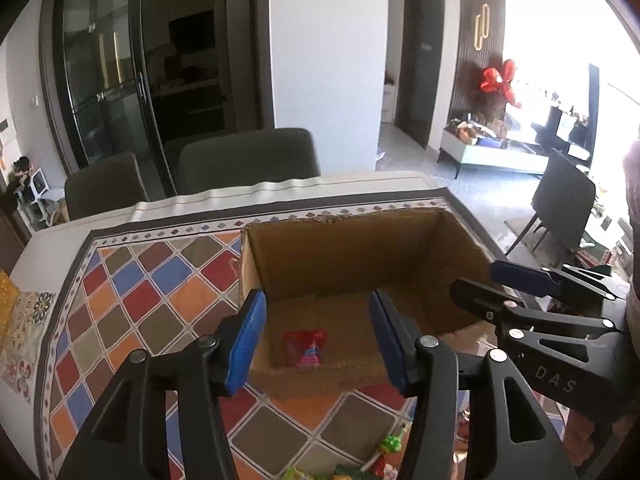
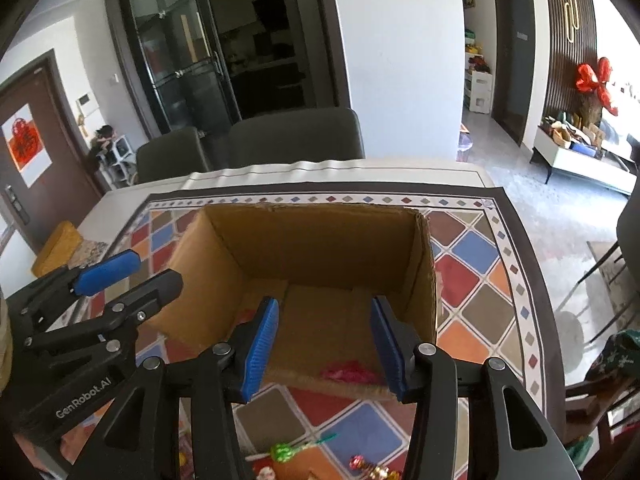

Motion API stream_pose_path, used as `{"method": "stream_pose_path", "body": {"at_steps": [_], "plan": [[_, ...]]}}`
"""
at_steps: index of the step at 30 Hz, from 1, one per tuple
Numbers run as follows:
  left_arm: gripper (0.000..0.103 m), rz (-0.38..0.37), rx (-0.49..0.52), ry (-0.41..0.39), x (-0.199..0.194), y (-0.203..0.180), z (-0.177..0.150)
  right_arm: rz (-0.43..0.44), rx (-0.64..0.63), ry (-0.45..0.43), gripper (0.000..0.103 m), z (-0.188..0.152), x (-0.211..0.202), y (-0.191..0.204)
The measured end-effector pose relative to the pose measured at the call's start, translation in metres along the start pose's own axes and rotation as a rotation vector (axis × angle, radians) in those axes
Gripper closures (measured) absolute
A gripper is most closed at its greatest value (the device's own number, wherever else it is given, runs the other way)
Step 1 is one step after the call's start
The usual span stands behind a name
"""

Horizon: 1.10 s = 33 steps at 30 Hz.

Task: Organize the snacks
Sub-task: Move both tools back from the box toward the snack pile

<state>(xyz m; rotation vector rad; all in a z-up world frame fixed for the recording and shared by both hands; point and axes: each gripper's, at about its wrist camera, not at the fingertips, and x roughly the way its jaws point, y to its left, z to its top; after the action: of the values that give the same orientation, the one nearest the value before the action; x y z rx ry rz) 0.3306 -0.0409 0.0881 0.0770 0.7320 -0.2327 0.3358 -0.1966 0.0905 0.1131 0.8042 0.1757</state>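
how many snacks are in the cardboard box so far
1 visible: a red snack packet lying on the floor of the cardboard box, close to its near wall. That wall and the grippers hide part of the floor, so more could be out of sight.

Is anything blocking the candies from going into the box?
Nothing visible blocks them. The box is open on top, with one red snack inside. Loose candies lie on the mat before it; only its near wall stands between, so lift them over.

A home, dining area open to a living room: upholstered dining chairs at a table under a colourful diamond-patterned tablecloth, glass sliding doors behind, low TV cabinet, red paper decoration on the entrance door.
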Motion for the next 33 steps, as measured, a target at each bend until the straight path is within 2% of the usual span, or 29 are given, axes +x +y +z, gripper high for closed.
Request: {"method": "stream_pose_path", "body": {"at_steps": [9, 18, 25, 33], "plan": [[0.044, 0.001, 0.034, -0.09, -0.053, -0.008, -0.034, 0.016, -0.035, -0.08, 0.054, -0.028, -0.044, 0.012], [0.043, -0.011, 0.062, -0.115, -0.083, -0.017, -0.078, 0.052, -0.048, -0.104, 0.054, -0.067, -0.067, 0.022], [0.043, -0.025, 0.048, -0.089, -0.09, -0.018, -0.121, 0.053, -0.065, -0.084, 0.054, -0.1, -0.073, 0.026], [0.043, -0.035, 0.069, -0.036, -0.086, -0.013, -0.17, 0.064, -0.079, -0.01, 0.054, -0.146, -0.064, 0.038]]}}
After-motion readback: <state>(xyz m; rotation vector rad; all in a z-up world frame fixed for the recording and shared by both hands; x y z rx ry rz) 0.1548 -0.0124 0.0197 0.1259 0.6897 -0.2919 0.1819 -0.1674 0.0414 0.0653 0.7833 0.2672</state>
